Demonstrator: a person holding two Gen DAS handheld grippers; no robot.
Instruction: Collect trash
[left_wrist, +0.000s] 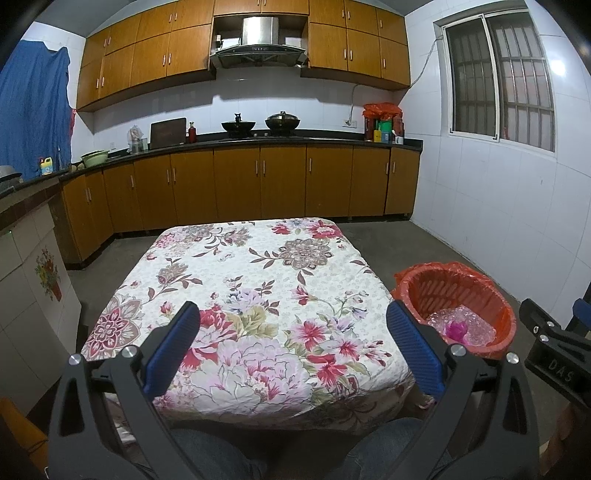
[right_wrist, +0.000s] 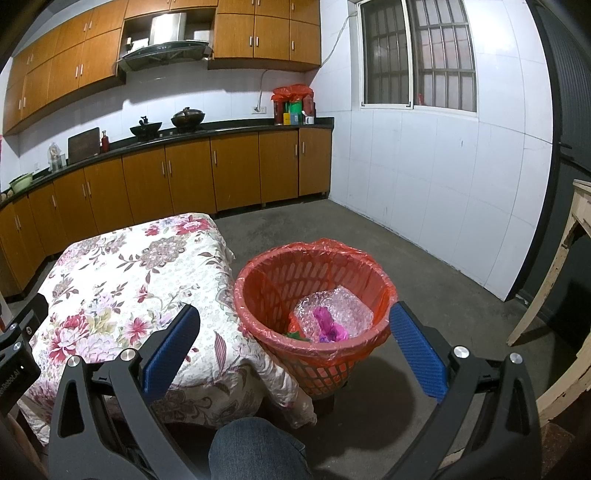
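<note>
An orange plastic waste basket (right_wrist: 258, 280) lined with a red bag stands on the floor at the table's right side; it also shows in the left wrist view (left_wrist: 413, 291). Inside lie clear bubble wrap (right_wrist: 347, 306) and a crumpled pink-purple scrap (right_wrist: 327, 325), also seen in the left wrist view (left_wrist: 456, 328). My left gripper (left_wrist: 293, 325) is open and empty above the near part of the floral-cloth table (left_wrist: 258, 266). My right gripper (right_wrist: 295, 332) is open and empty, held above the basket's near rim.
The table (right_wrist: 110, 266) carries only its floral cloth. My knees in jeans (right_wrist: 255, 450) are at the bottom. Kitchen cabinets (left_wrist: 258, 181) line the far wall. A worn wooden frame (right_wrist: 554, 295) stands at the right. Bare concrete floor (right_wrist: 424, 258) surrounds the basket.
</note>
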